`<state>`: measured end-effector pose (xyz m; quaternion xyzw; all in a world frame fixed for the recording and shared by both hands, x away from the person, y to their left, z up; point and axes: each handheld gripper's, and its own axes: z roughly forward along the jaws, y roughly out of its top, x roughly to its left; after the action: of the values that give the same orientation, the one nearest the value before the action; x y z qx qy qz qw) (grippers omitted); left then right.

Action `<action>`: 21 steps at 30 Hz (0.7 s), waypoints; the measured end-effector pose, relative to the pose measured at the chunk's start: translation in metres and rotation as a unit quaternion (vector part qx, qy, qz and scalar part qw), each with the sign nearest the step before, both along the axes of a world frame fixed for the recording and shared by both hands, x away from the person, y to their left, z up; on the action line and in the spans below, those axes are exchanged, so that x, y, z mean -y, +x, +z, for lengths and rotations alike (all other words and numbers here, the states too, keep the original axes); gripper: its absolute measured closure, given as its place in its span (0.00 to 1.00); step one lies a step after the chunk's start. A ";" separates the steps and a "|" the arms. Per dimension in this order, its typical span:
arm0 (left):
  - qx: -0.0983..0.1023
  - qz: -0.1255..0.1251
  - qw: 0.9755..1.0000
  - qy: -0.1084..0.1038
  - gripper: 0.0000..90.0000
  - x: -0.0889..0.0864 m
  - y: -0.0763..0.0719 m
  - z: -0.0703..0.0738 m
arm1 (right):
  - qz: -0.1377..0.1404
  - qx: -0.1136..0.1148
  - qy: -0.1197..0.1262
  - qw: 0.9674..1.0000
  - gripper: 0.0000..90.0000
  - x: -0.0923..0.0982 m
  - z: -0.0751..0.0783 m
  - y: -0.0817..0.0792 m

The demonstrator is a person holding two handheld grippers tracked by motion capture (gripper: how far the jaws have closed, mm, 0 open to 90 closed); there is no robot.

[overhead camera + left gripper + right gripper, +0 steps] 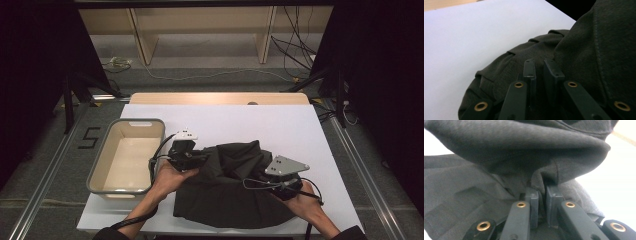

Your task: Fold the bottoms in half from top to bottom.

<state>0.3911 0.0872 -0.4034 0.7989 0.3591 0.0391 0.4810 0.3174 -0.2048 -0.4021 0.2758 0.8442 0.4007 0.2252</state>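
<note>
A dark grey garment (230, 187) lies bunched on the white table cover (225, 120), toward the front. My left gripper (201, 159) is at the garment's left edge; in the left gripper view its jaws (540, 65) stand close together, pinched into the cloth (584, 50). My right gripper (254, 182) is on the garment's right side. In the right gripper view it (540, 191) is shut on a fold of the fabric (511, 152), which rises and drapes over the jaws. A hand holds each gripper from the near edge.
A beige bin with a grey rim (125, 122) stands empty at the left of the table, just beside my left gripper. Bare white cover stretches behind the garment. Cables lie on the floor beyond the table's wooden far edge (220, 98).
</note>
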 end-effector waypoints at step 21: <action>-0.018 -0.021 0.999 0.027 0.94 0.002 -0.002 -0.032 | -0.003 -0.048 -0.003 0.999 0.81 0.043 -0.001 -0.021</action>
<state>0.3888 0.0848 -0.4352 0.8195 0.3497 0.0239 0.4534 0.2960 -0.2482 -0.4032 0.2966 0.8543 0.3838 0.1870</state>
